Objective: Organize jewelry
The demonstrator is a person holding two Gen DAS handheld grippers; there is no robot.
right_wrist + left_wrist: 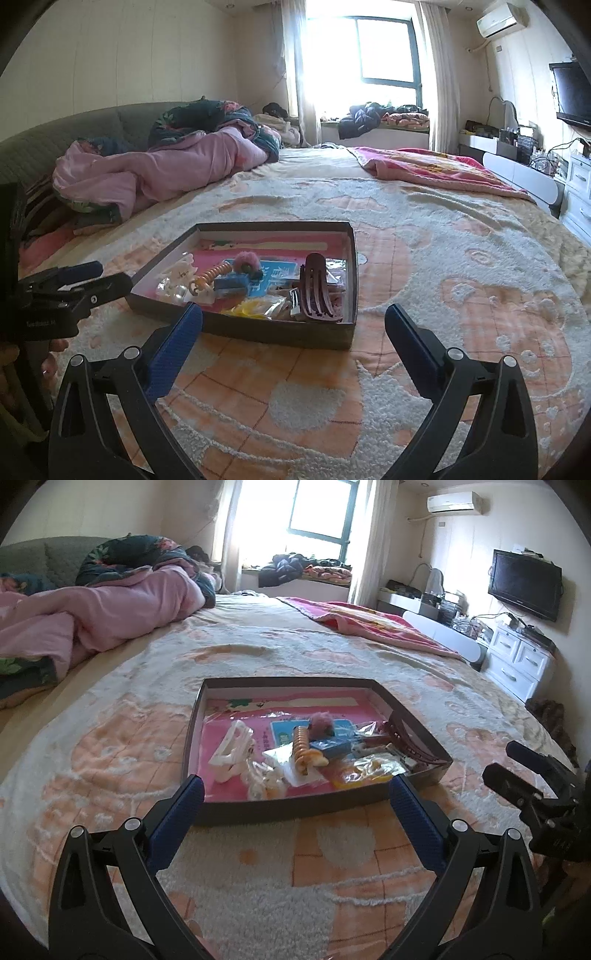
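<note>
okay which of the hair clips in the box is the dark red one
The large claw clip at the box's right side, teeth up. The other claw clip, on the left, is white.

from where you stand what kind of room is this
A lived-in bedroom: the shallow box of hair accessories sits on a large bed with a rumpled pink quilt, and a wall-mounted TV faces it.

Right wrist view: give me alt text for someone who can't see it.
A shallow dark box sits on a peach-and-cream bedspread, holding hair accessories: a maroon claw clip, a white clip, a coiled orange hair tie and a pink pom-pom. The right gripper is open and empty in front of it; the left gripper enters from the left.
</note>
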